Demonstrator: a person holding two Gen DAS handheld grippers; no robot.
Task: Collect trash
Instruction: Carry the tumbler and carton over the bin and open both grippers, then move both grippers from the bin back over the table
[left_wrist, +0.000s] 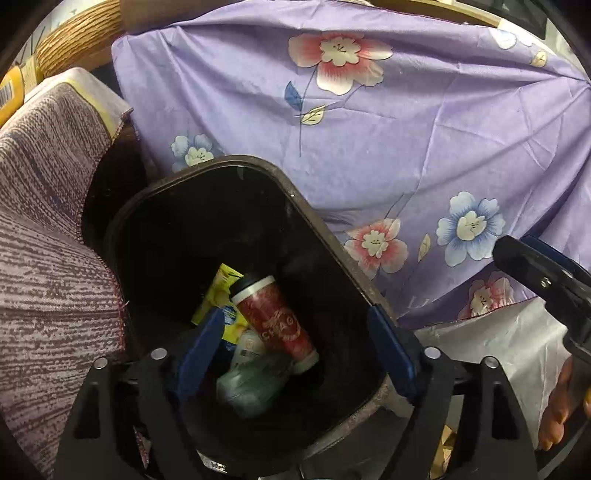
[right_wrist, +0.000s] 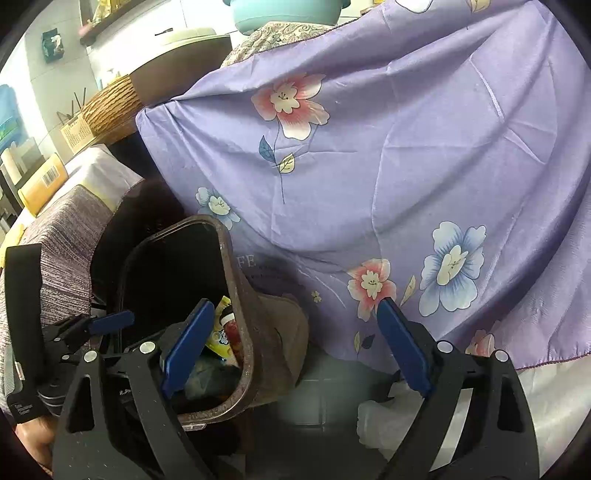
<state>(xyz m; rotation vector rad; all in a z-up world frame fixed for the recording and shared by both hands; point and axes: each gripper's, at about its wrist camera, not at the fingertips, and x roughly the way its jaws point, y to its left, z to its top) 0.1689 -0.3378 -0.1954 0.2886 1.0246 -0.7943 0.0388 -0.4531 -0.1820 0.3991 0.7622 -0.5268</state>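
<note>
The dark brown plastic trash bin, with a rounded rectangular rim that looks scuffed and dusty, already holds several pieces of trash, so a good part of the collecting seems done. Inside it lie a red cylindrical paper cup with a white rim and a dark lid, a yellow glossy snack wrapper and a crumpled clear plastic bottle, all loosely piled at the bottom. The left tool hangs directly over the opening of the bin; its two blue padded fingers stand wide apart and nothing is between them, so I judge that its load is already inside. The right tool is just beside the bin, above its right wall, and its blue fingers are also spread with nothing held. Whether more trash remains I cannot tell, because no loose trash shows outside the bin. Behind the bin hangs a smooth, slightly shiny lilac cloth printed with pink and blue flowers, soft and full of folds. On the left there is a rough woven purple-grey fabric with a stitched edge.
</note>
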